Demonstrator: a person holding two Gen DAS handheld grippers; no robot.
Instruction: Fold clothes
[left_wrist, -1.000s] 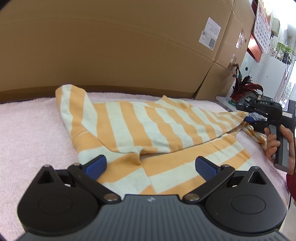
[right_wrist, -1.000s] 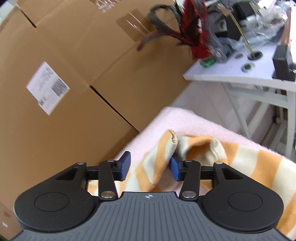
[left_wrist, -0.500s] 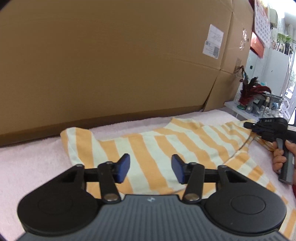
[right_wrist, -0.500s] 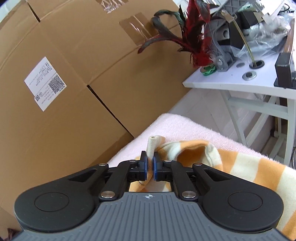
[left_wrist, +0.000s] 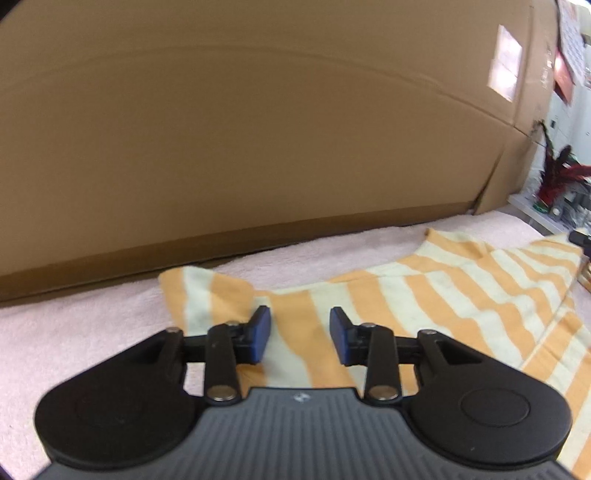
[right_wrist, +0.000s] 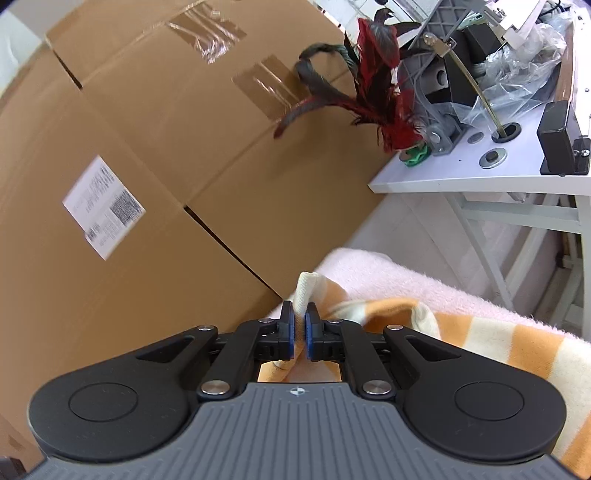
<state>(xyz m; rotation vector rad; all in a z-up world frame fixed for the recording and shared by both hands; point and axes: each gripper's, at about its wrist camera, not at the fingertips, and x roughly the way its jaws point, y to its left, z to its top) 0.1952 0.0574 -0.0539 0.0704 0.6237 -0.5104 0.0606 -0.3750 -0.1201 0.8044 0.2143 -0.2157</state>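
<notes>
An orange and cream striped garment (left_wrist: 443, 295) lies spread on a pink towel (left_wrist: 74, 332). My left gripper (left_wrist: 300, 332) hovers over its left end beside the sleeve. Its jaws are closing, still with a gap, and the cloth lies flat below them with the pads not pressing on it. In the right wrist view, my right gripper (right_wrist: 300, 326) is shut on a raised cream hem (right_wrist: 306, 284) of the same garment (right_wrist: 480, 332), lifting that corner off the towel (right_wrist: 388, 273). A black bit of the right gripper (left_wrist: 581, 240) shows at the left view's right edge.
Large cardboard boxes (left_wrist: 258, 129) stand as a wall right behind the towel; they fill the left side (right_wrist: 110, 147) of the right wrist view. Past the towel's right end is a white table (right_wrist: 480, 181) with a red plant (right_wrist: 384, 110) and clutter.
The left gripper's jaws narrowed from wide apart and it moved left along the garment toward the sleeve end. The right gripper closed on the hem and stayed put.
</notes>
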